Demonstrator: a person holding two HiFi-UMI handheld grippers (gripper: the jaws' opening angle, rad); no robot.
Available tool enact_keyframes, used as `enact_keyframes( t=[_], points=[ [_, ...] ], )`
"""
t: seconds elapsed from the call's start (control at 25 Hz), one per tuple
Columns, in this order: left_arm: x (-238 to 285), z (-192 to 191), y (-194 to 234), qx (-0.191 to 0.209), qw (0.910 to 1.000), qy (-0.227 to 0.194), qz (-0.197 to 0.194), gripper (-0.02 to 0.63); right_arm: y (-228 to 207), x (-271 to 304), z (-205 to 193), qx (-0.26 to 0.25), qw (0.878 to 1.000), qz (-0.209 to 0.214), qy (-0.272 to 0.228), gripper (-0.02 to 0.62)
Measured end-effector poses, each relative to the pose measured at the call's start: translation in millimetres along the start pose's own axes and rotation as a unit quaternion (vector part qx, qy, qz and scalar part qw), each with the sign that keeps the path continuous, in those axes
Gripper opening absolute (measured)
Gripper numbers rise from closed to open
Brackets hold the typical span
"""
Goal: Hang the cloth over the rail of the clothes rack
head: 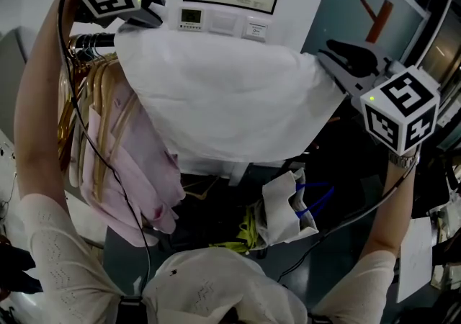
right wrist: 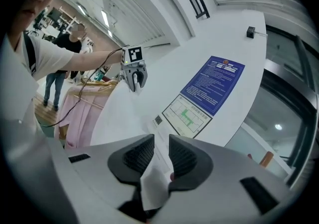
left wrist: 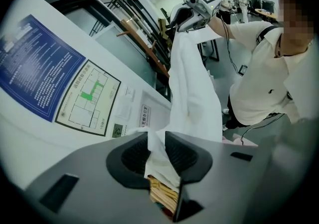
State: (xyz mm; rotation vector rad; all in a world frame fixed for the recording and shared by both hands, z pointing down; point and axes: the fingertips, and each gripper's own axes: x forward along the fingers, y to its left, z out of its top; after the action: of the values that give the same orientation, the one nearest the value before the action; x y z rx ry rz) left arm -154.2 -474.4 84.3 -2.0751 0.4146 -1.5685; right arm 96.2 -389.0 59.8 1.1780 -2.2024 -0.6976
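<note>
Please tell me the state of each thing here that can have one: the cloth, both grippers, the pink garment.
Cloth: spread out in the air, one end in each gripper.
Left gripper: shut on cloth.
Right gripper: shut on cloth.
Pink garment: hanging from hangers on the rail.

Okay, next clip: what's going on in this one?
A person holds a white cloth stretched out between two handheld grippers. The left gripper is shut on one corner, close to the rail of the clothes rack. The right gripper is shut on the opposite end, out to the side. Pink garments on hangers hang below. The cloth is spread in the air and does not look draped over the rail yet.
</note>
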Motion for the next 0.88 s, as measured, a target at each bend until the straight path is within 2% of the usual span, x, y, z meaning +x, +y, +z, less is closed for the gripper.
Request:
enact_keyframes(
  t=[0.12,0.36,0.64,0.88],
  points=[
    [-3,-2,2,-0.009,0.9999,-0.006,-0.005,0.077,-3,1,-2,0.011,1.0,-0.005,0.014,0.101],
    [-9,-11,2,-0.02,0.9993,0.013,-0.028,0.077,-7,5,-5,0.019,0.999,-0.012,0.035,0.088],
    [-15,-25,10,-0.048,0.9981,0.015,-0.037,0.077,-11,6,-7,0.021,0.998,-0.023,0.053,0.075],
    [-24,-37,13,-0.075,0.9965,-0.007,-0.037,0.077,-11,8,-7,0.025,0.997,-0.025,0.063,0.071]
  ],
)
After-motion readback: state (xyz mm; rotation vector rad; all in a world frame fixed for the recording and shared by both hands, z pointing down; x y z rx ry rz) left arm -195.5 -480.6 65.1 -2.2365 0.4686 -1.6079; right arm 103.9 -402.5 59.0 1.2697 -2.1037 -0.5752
